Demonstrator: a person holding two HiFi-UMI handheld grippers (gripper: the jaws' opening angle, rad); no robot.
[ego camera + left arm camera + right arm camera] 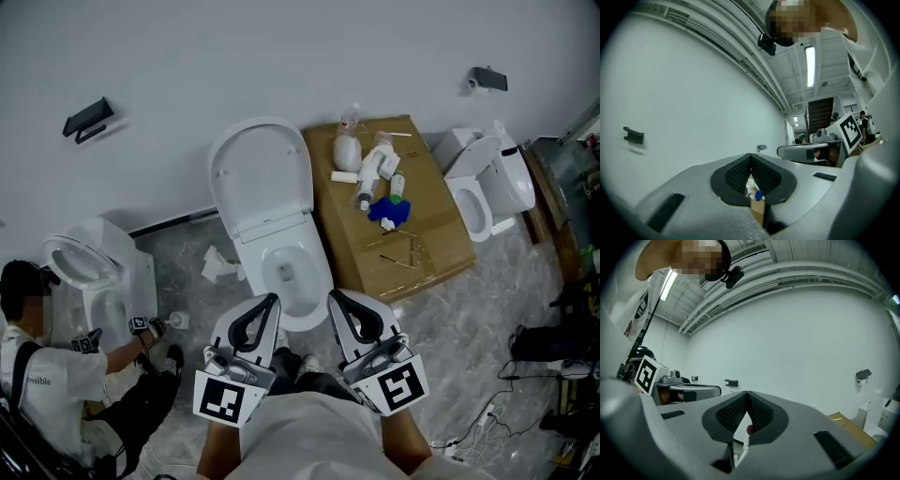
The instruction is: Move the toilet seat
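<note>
1. Both claws sit closest, just short of the toilet bowl (272, 248) front rim. Left claw (274, 300) and right claw (334, 296) are each clenched, w/ nothing between the jaws and touching nothing.
2. Toilet seat (261, 173) looks tipped up behind the bowl, leaning toward the wall. Can't split seat from lid.
3. Risk: clenched tips only push on slick plastic, so the seat may slip off and slam onto the rim.
4. Risk: a wide swing of the right claw could hit the bottles (375, 169) just right of the bowl and knock them to the floor.
5. Risk: a person (56, 375) crouches well left of the bowl, so a big left-side move could crowd them.
6. Containers: the bowl holds nothing visible, only the drain opening.
7. Cardboard box (431, 244) sits beside the bowl's right side, closed, contents hidden. Bottles and a blue item (389, 211) lie on top, not inside.
</note>
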